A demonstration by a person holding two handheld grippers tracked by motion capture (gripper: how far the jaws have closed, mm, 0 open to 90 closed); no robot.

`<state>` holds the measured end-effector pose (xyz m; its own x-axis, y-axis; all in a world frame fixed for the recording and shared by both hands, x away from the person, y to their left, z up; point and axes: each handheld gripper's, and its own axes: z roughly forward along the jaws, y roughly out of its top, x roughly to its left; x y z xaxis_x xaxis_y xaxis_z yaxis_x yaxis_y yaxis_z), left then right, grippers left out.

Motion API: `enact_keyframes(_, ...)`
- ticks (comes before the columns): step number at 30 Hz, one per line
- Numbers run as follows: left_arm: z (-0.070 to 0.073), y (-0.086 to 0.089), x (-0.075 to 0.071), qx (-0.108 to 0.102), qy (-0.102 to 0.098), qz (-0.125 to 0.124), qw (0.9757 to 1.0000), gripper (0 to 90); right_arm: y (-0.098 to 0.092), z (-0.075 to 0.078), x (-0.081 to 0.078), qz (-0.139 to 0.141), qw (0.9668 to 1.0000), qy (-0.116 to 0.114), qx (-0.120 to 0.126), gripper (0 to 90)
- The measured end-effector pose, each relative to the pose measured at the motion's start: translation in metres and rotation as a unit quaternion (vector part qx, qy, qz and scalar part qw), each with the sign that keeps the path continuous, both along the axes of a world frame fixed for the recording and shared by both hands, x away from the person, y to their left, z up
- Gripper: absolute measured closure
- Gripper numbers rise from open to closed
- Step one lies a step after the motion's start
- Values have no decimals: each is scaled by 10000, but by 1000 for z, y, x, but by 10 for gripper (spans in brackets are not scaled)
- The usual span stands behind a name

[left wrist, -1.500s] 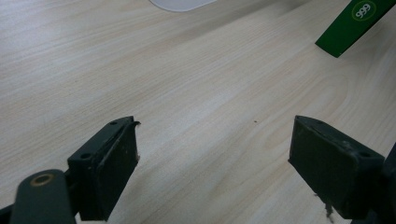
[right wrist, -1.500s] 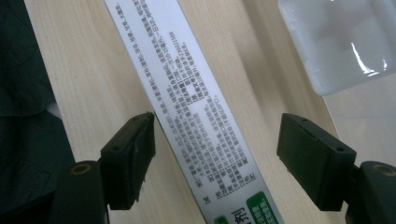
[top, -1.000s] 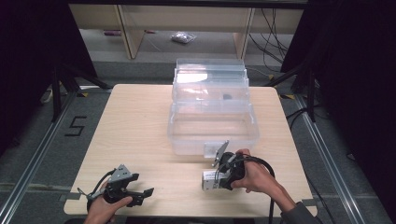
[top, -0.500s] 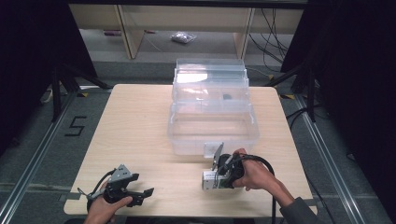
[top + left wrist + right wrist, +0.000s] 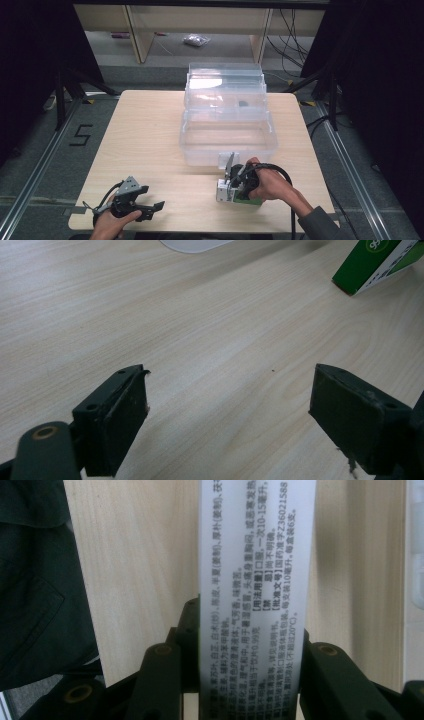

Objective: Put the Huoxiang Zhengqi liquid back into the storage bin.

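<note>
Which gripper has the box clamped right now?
The right gripper: its jaws are shut on the green and white box. The left gripper stands open over bare table.

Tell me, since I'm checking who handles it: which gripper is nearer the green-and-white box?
Right. The right gripper is shut on the green-and-white box, its jaws having just been closing on the sides. The left gripper rests open on the table, well off to the box's left.

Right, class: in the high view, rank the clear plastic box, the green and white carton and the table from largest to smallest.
1. Table
2. Clear plastic box
3. Green and white carton, held in the right gripper's jaws, plainly smallest
</note>
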<state>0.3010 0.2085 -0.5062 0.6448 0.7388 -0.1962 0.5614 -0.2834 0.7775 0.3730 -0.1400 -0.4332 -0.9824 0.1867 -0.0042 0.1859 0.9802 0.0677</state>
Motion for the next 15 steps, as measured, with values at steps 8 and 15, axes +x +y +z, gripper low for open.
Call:
enact_keyframes(8,0,1,0,47,6,-22,10000,149,-1,17,2,194,9997,-42,146,650)
enact_keyframes(15,0,0,0,-25,7,22,10000,149,-2,31,4,335,9991,-217,124,650)
